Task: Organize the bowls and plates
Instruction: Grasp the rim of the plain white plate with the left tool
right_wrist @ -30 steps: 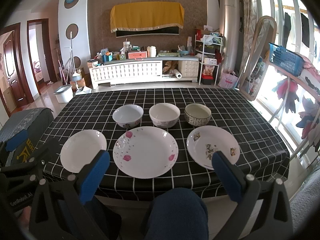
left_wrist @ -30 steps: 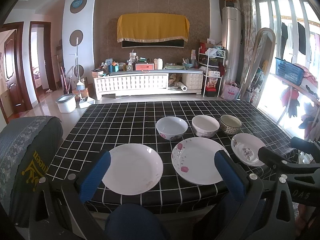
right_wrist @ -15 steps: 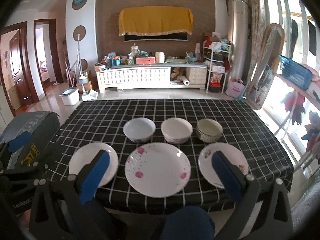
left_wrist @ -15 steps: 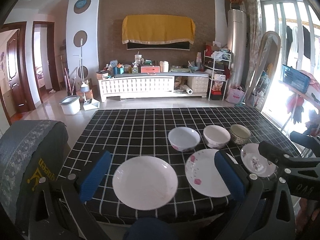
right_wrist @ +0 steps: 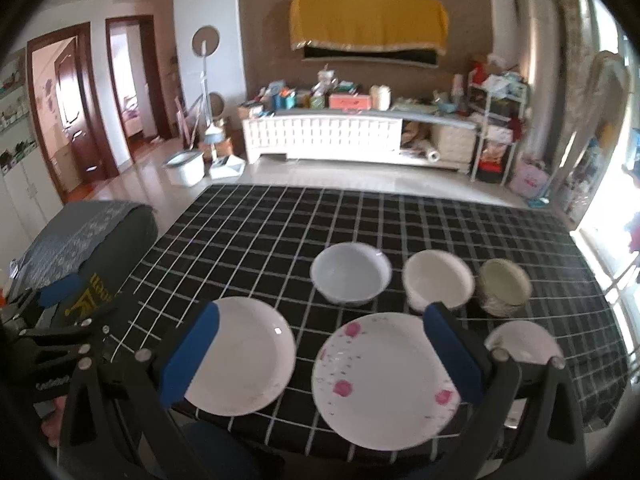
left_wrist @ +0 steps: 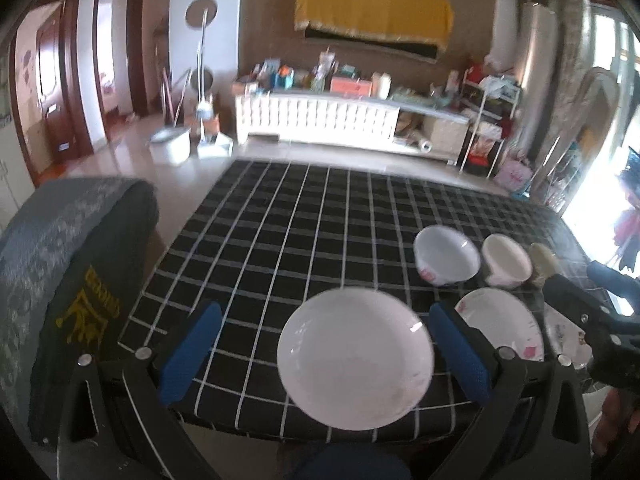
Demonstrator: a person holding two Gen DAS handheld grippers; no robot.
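- As seen from the left wrist, the left gripper (left_wrist: 326,354) is spread wide with nothing between its blue pads, and the plain white plate (left_wrist: 355,358) lies directly ahead, framed between the two fingers, near the front edge of the checked table (left_wrist: 280,224).
- In the same view, the flowered plate (left_wrist: 508,324) lies just right of the plain one, partly hidden behind the right finger; three bowls stand in a row beyond it, the nearest being the white bowl (left_wrist: 446,255).
- A round plate has no long axis, so any rim point serves; the near rim faces the left gripper.
- The table is bare to the left and beyond the plain white plate; a covered chair (left_wrist: 72,264) stands off the left corner.
- From the right wrist, the right gripper (right_wrist: 320,352) is likewise fully parted and empty; the flowered plate lies ahead, toward its right finger, and the plain white plate toward its left finger.
- A small plate (right_wrist: 524,342) lies further right, with the cream bowl (right_wrist: 438,280) and the patterned bowl (right_wrist: 505,286) behind.
- Judgement: the left gripper is nearer the plain white plate, the right gripper nearer the flowered plate. Both plates sit close to the front edge; a grasp at the near rim is reachable, but a pull toward the operator risks sliding a plate off.
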